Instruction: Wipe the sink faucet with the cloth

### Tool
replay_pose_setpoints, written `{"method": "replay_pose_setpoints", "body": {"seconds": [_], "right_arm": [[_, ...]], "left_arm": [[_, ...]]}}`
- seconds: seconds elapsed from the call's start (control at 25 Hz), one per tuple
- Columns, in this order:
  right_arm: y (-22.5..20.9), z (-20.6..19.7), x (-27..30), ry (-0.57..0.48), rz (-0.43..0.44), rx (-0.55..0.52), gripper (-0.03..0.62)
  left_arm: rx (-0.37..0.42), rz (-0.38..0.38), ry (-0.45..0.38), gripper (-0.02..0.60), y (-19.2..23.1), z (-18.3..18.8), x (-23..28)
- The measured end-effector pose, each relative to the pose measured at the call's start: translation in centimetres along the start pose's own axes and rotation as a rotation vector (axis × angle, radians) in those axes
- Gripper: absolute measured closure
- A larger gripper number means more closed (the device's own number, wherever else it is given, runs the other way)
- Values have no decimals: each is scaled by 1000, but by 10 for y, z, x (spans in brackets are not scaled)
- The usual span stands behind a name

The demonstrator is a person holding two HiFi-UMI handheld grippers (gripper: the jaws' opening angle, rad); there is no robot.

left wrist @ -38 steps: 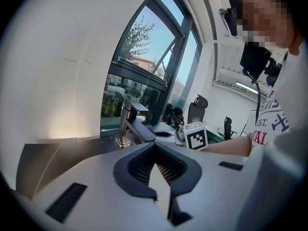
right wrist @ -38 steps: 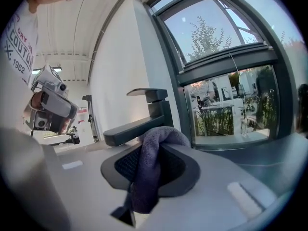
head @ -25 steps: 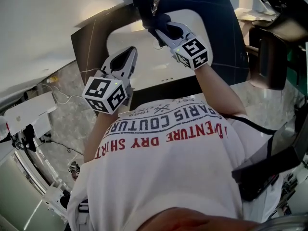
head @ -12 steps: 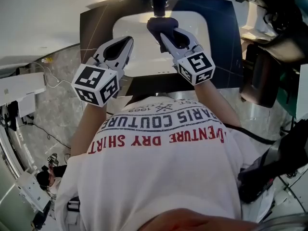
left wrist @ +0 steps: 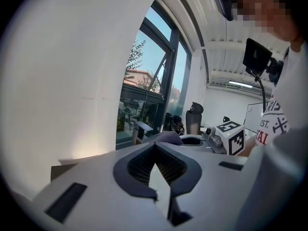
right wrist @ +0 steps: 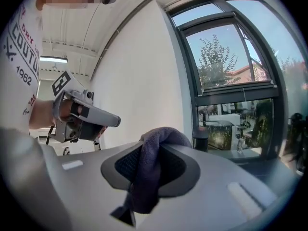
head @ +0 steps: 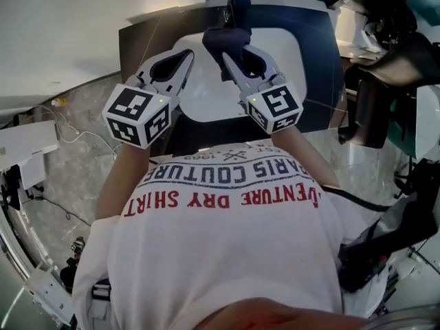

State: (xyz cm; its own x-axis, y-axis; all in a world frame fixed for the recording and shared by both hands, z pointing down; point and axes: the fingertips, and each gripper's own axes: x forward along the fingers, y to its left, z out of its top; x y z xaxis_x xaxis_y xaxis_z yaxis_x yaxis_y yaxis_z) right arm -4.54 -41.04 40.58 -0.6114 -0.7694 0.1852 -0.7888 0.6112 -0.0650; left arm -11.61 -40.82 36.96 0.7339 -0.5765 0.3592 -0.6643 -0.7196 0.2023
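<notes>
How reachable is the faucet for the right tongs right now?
Probably yes: the right tongs, shut on the cloth, sit close in front of the faucet with nothing between; the left tongs are off to the side.

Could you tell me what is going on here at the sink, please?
A person stands over a white sink, a gripper in each hand. The right gripper is shut on a dark cloth, held close to the faucet; contact is unclear. The left gripper hangs beside it, shut and empty.

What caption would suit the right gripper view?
Right gripper shut on a dark cloth, left gripper alongside, window beyond.
</notes>
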Motion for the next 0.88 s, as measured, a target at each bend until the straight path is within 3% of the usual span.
{"method": "replay_pose_setpoints", "body": {"seconds": [0.24,0.44,0.6,0.88], "right_arm": [[20,1,69,12,-165,16,522],[12,15,106,-2,-342,2,522],[-13,24,126,-3,-446,-26,522],[-80,23,145,-9,-618,32,522]], "left_arm": [[8,-82,26,580,73,-14,-26],[22,-144,50,580,103,-24,-41],[2,-155,55,580,120,-30,-38],[-35,-154,76,580,134,-38,-22]]}}
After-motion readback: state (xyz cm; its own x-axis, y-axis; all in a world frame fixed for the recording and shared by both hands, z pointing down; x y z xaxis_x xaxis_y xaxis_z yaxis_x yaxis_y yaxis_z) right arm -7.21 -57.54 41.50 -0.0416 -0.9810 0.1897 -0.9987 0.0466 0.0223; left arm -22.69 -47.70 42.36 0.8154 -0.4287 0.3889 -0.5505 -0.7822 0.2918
